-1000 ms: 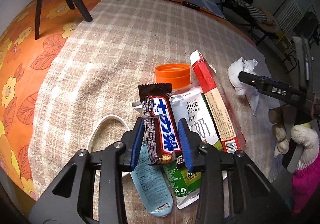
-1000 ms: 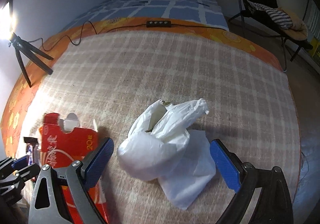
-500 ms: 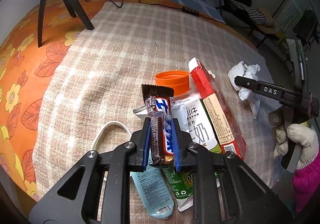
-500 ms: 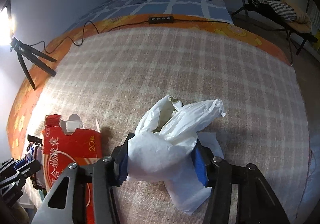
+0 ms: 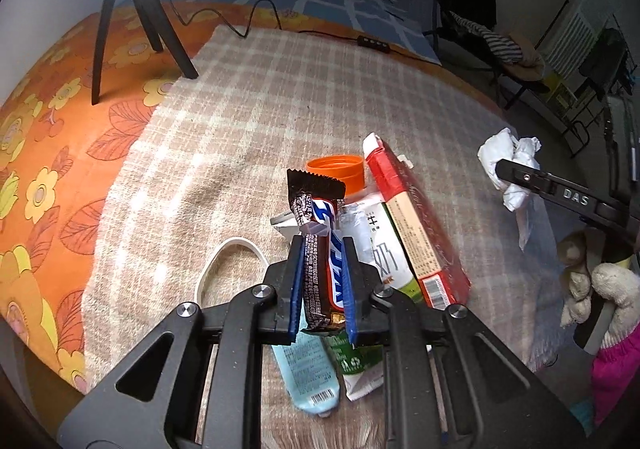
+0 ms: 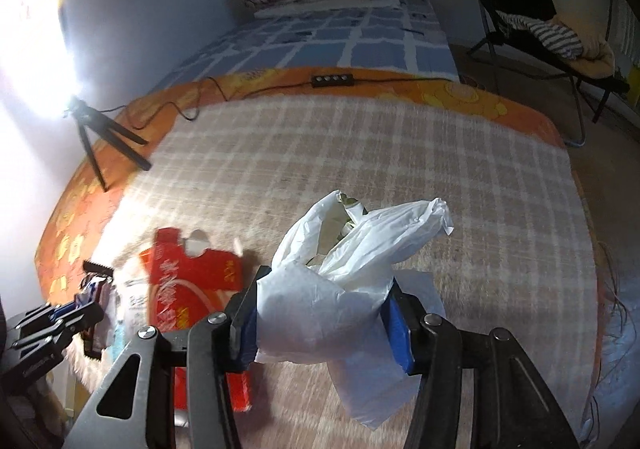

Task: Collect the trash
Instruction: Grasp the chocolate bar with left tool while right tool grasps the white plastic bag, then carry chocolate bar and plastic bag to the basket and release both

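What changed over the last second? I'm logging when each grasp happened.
Both claws closed. The left claw clamped the candy bar and tilted it up off the pile; the right claw pinched the white plastic bag. The red box, orange cap and milk carton stayed put.

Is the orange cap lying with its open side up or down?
Open side up. In the left wrist view the orange cap shows its hollow inside and rim, behind the candy bar.
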Tool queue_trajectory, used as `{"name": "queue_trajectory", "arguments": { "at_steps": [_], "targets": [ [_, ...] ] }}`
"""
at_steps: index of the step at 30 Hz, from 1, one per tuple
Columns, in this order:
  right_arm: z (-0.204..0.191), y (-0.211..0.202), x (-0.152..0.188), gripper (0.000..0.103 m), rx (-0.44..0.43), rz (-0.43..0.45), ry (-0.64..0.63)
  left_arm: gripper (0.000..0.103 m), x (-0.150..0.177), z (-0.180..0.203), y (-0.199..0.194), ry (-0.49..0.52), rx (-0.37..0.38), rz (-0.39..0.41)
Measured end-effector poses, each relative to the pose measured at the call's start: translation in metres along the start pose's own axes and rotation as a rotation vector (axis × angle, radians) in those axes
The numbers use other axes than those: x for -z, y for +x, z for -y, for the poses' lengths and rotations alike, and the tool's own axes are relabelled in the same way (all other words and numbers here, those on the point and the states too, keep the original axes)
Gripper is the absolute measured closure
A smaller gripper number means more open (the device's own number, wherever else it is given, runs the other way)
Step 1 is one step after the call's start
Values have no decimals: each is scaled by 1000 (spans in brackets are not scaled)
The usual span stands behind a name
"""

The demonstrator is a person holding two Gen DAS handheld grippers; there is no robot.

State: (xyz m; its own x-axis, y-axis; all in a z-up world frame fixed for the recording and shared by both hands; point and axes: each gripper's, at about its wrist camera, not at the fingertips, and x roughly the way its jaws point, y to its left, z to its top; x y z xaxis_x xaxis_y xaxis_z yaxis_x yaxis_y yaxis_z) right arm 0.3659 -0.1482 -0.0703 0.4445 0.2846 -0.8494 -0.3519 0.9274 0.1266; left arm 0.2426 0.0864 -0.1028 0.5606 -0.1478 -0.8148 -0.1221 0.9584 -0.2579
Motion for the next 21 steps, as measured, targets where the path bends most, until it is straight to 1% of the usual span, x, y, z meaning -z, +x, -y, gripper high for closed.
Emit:
{"name": "queue_trajectory", "arguments": {
  "at_steps": [9,13,21],
  "targets": [
    [-19,-50,30,49,-69,32,-31,88,19,15,-41,25,15,35],
    [-28,-72,52,49,-104,37,-34,88,35,22,-61,30,30,46],
    [-49,-105,106,49,-135,31,-82,88,78,37,-89,59,44,49]
  ]
}}
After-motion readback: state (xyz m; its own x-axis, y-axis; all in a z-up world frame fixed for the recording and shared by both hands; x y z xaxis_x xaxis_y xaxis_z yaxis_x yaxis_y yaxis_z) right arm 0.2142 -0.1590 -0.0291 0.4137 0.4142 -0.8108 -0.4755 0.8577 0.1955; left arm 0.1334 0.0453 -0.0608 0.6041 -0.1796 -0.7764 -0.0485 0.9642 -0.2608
